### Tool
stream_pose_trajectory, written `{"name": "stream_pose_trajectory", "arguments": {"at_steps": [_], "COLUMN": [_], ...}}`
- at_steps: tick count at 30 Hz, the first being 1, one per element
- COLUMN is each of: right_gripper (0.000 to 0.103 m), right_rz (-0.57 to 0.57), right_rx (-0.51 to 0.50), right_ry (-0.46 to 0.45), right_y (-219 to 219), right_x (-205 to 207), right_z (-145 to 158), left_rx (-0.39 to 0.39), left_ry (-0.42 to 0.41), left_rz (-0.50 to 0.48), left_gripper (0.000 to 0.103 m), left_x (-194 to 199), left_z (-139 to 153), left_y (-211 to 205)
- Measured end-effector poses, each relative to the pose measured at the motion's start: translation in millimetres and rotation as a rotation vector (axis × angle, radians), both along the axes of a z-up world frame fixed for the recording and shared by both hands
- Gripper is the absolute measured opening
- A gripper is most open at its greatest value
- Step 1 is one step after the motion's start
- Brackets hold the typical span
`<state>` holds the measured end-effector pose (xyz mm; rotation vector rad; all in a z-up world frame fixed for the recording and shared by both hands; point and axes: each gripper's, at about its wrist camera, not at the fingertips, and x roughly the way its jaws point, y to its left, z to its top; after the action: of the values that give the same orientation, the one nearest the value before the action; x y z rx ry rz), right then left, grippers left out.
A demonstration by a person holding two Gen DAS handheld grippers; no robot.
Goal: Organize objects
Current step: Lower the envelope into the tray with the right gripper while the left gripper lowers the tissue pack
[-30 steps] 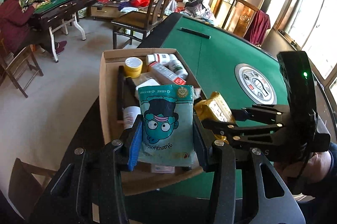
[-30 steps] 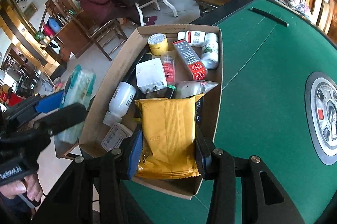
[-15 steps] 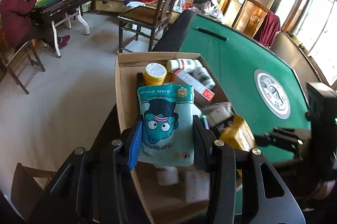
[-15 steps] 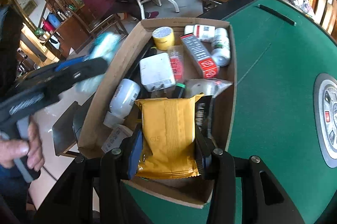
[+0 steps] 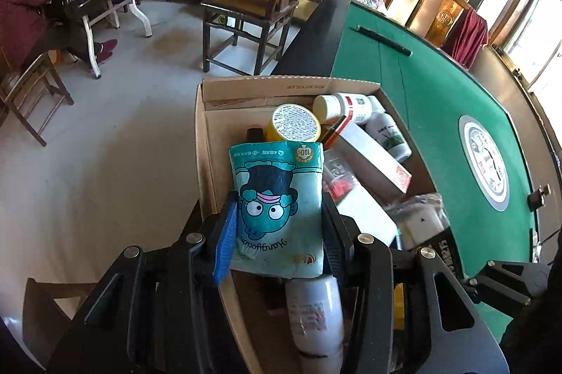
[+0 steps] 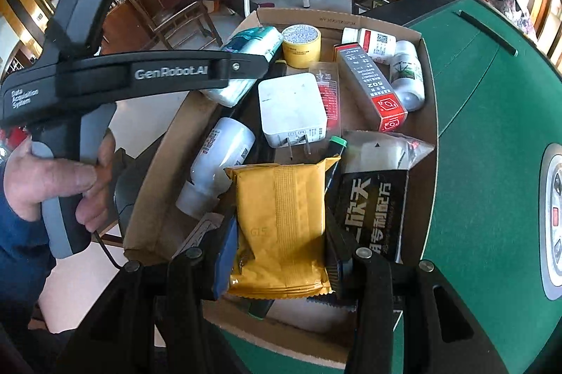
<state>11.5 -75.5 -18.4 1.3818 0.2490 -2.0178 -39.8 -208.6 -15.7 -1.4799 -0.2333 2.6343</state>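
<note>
My left gripper [image 5: 279,226] is shut on a teal tissue pack [image 5: 279,201] with a cartoon face, held over the left side of an open cardboard box [image 5: 246,92]. The same pack [image 6: 246,57] shows in the right wrist view, above the box's far left wall. My right gripper [image 6: 281,237] is shut on a yellow snack packet [image 6: 281,223], low over the near end of the box [image 6: 430,135]. Inside lie a white charger [image 6: 293,110], a yellow tub [image 6: 302,45], white bottles [image 6: 217,166], a red-and-white carton [image 6: 372,85] and a black packet [image 6: 372,215].
The box stands on the left edge of a green felt table [image 5: 432,100] with a round centre panel [image 5: 486,163]. A wooden chair [image 5: 260,8] stands beyond the box. A person in a dark red top [image 5: 21,15] sits at another table at the far left.
The left gripper has carried the tissue pack leftward and down over the box's left side. The right gripper has sunk a little with the yellow packet.
</note>
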Motion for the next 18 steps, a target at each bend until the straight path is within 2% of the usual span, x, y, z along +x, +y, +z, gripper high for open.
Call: {"name": "stream_pose_trajectory", "arguments": {"at_steps": [5,18], "right_gripper": [0.044,0.044], "right_rz": [0.004,0.025], "right_rx": [0.012,0.061], "right_ry": [-0.003,0.074], "right_y": [-8,-30], "right_x": [-2,-3], "right_z": [-3,-1], "left_rx": [0.001,-0.041], "left_ry": [-0.017,-0.003], "left_rz": [-0.011,-0.041], "left_gripper": [0.044,0.045], "left_x": [-5,-7], "left_z": [-9,-14], "left_y": [0,6]}}
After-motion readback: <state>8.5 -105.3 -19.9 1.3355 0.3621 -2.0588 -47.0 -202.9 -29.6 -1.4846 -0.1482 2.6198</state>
